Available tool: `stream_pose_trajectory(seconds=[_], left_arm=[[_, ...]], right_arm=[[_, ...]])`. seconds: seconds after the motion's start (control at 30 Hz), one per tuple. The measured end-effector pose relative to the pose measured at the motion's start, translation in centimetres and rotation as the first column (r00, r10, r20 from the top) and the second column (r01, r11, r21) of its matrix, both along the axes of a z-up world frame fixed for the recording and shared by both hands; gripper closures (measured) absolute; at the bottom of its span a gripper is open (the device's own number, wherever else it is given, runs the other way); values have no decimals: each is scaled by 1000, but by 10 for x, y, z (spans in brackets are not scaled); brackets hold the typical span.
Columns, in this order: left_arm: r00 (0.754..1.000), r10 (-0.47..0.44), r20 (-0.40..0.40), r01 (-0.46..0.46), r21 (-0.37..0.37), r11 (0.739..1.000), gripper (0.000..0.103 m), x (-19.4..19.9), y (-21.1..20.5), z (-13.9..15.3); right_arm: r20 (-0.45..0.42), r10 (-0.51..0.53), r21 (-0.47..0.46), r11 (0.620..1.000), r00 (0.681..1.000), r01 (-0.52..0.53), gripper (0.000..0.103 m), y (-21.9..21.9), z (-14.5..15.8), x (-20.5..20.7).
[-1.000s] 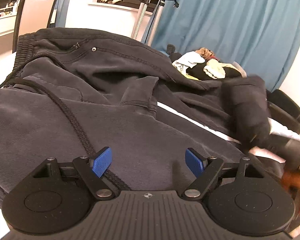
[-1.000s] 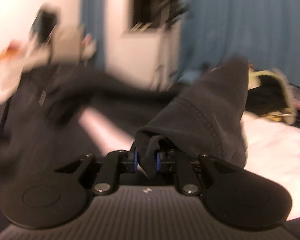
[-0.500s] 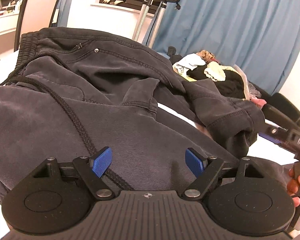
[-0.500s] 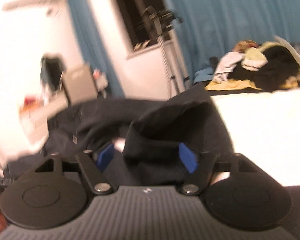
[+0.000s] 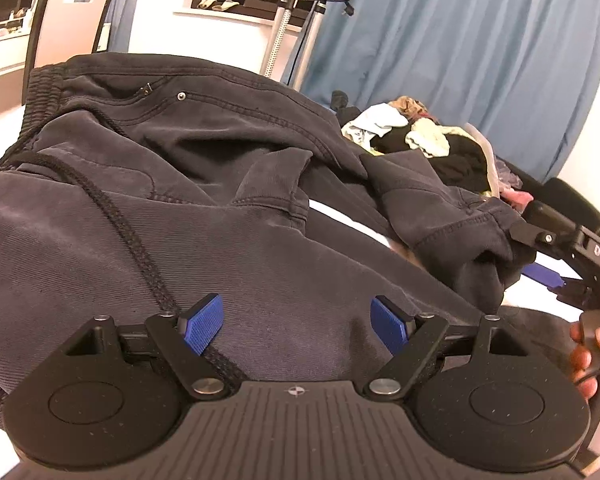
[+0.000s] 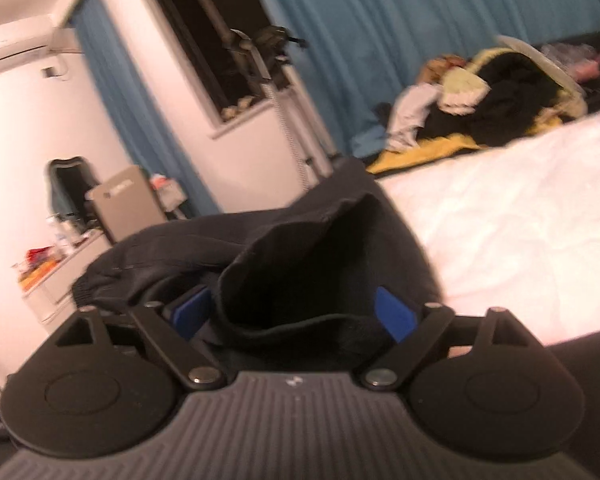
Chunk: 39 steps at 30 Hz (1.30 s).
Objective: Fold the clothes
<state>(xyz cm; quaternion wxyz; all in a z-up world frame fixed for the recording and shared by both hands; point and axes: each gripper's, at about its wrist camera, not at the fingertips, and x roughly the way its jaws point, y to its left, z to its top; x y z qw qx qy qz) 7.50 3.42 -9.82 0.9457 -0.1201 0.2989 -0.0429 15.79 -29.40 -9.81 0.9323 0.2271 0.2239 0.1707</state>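
Dark trousers [image 5: 204, 216] heaped across the white bed [image 6: 512, 224], left gripper [image 5: 296, 320] wide over the cloth, right gripper [image 6: 296, 312] just opened, trouser hem [image 6: 312, 280] loose between its pads, "DAS" on its side, clothes pile [image 6: 480, 100] at bed's far edge, blue curtain [image 5: 460, 60] behind.

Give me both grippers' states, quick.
Left gripper: open, over the dark trousers.
Right gripper: open, jaws just opened; trouser cuff loose between them.
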Motion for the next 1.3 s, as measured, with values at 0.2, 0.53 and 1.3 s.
stream_pose_trajectory(seconds=[0.2, 0.53, 1.3], left_arm=[[1000, -8, -3, 8, -50, 999, 19, 1, 6, 0], [1000, -21, -17, 19, -129, 991, 19, 3, 17, -1], [999, -27, -26, 21, -209, 978, 19, 6, 28, -5]], right_arm=[[-149, -64, 186, 978, 987, 91, 0, -17, -23, 13], [-27, -14, 354, 935, 1000, 23, 0, 26, -1, 7], [-176, -33, 212, 975, 984, 71, 5, 40, 5, 40]])
